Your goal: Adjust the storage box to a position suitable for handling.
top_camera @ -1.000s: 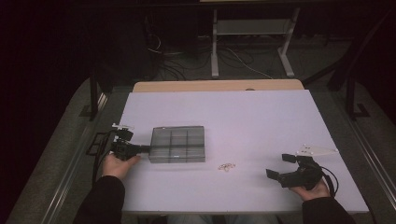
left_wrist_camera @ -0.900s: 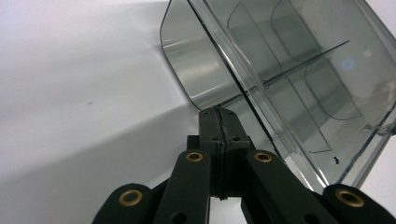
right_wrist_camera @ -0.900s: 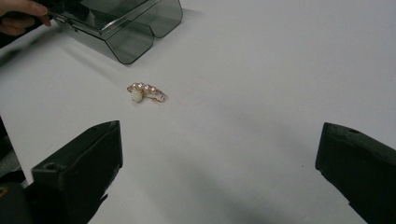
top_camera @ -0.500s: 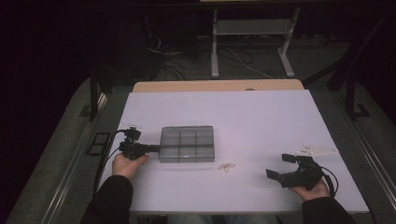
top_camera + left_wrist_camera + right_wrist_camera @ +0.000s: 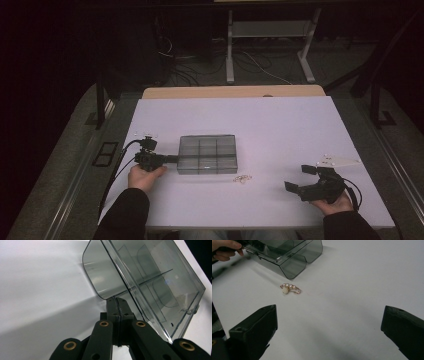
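Lying on the white table (image 5: 280,125), a smoky clear compartment box (image 5: 207,154), lid closed, divided inside into two rows of cells. Gripped at its left short edge by the left gripper (image 5: 170,159), jaws pressed together and pinching the thin rim of the box wall. In the left gripper view, same box (image 5: 150,282) seen tilted across the frame, with the two black jaws meeting tight under its rounded corner, no gap between them. Holding that gripper from below, the left hand (image 5: 145,176), dark sleeve behind it, cable looping away to the left of the box.

Just beside the front right corner of the box, not touching it, a small pearl clip (image 5: 243,178) on gold wire; in the right gripper view seen as a short row of pearls with one bigger bead (image 5: 290,288), near the box corner (image 5: 287,257).

Well to the right of the box, near the front edge of the table, the right gripper (image 5: 299,179), held in the right hand (image 5: 336,201), jaws spread wide, nothing between them, pointing towards the clip and the box. Beyond that gripper, farther right of the box, a pale flat small piece (image 5: 340,161); cannot tell what exactly.
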The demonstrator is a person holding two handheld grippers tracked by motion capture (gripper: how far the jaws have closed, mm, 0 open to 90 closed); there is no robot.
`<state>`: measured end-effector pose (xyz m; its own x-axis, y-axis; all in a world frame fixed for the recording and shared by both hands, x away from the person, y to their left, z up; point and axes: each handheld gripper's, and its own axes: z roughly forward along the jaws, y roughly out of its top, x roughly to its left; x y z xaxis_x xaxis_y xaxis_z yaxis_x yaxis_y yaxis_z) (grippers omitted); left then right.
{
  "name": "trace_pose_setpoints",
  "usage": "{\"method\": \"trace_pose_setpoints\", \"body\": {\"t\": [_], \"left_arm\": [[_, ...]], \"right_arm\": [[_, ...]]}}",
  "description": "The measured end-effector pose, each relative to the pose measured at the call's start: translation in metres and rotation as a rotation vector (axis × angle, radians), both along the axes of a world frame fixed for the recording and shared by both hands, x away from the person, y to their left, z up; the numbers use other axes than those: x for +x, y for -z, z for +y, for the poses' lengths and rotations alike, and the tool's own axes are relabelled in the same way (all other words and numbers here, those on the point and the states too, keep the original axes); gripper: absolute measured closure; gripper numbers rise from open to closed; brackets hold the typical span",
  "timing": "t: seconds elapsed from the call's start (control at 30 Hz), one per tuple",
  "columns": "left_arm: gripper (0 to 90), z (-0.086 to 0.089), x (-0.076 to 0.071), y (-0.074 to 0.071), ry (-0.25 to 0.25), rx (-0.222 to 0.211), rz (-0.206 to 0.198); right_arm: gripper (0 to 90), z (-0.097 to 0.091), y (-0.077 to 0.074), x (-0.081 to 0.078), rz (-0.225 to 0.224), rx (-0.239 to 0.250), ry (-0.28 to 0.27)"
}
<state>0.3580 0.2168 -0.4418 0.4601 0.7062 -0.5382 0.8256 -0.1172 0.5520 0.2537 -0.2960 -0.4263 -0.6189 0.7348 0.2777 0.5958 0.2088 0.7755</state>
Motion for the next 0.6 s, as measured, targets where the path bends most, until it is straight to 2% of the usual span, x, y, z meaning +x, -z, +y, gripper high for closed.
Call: {"method": "trace_pose_setpoints", "body": {"t": [0.1, 0.23, 0.3, 0.6], "left_arm": [[89.3, -0.008, 0.000, -0.001, 0.009, 0.013, -0.003], [89.2, -0.017, 0.001, -0.002, 0.018, -0.002, -0.002], [89.3, -0.023, 0.003, -0.004, 0.029, 0.014, -0.011], [89.2, -0.041, 0.008, -0.008, 0.034, 0.020, -0.027]], "right_arm": [[0.8, 0.000, 0.000, 0.000, 0.001, -0.001, -0.001], [0.8, 0.000, 0.000, 0.000, 0.001, -0.001, -0.002], [0.8, 0.000, 0.000, 0.000, 0.000, -0.002, -0.001], [0.8, 0.000, 0.000, 0.000, -0.005, -0.006, -0.007]]}}
